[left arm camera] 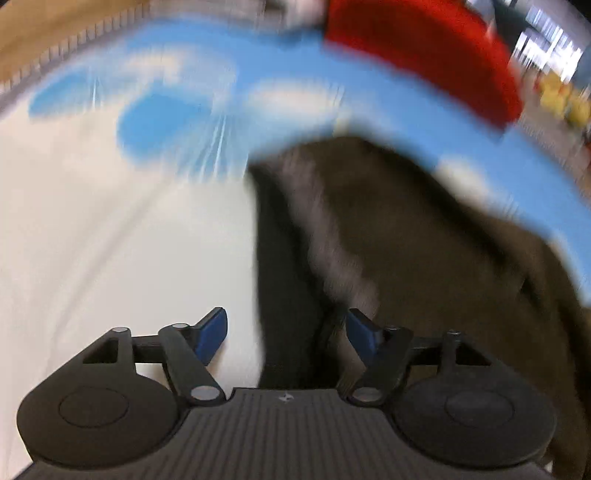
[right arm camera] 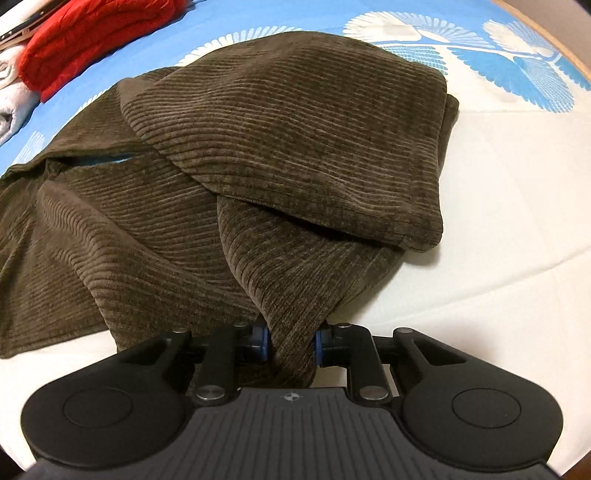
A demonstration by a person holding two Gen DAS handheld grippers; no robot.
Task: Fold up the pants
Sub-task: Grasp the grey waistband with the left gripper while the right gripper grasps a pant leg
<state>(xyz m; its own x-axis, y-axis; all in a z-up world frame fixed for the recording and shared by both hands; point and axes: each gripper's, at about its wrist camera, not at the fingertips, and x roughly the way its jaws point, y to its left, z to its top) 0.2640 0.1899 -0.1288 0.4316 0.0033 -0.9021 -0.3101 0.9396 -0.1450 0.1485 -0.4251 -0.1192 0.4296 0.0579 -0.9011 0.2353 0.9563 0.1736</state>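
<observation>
The brown ribbed pants (right arm camera: 280, 155) lie in a loose heap on a bed sheet (right arm camera: 498, 229) that is white near the cameras and blue with white fan patterns farther off. One leg is folded back over the rest, its rounded edge resting on top of the lower layers. The right gripper (right arm camera: 291, 347) has its jaws clamped on a bunched fold of the pants at the near edge of the heap, the cloth pinched between the two blue pads. The left gripper (left arm camera: 286, 336) has its jaws wide apart, with nothing gripped; a dark edge of the pants (left arm camera: 388, 236) runs up between the fingers, and this view is badly blurred. A folded red cloth (right arm camera: 92, 33) and a white cloth (right arm camera: 11, 99) sit on the blue part of the sheet, beyond the pants.
</observation>
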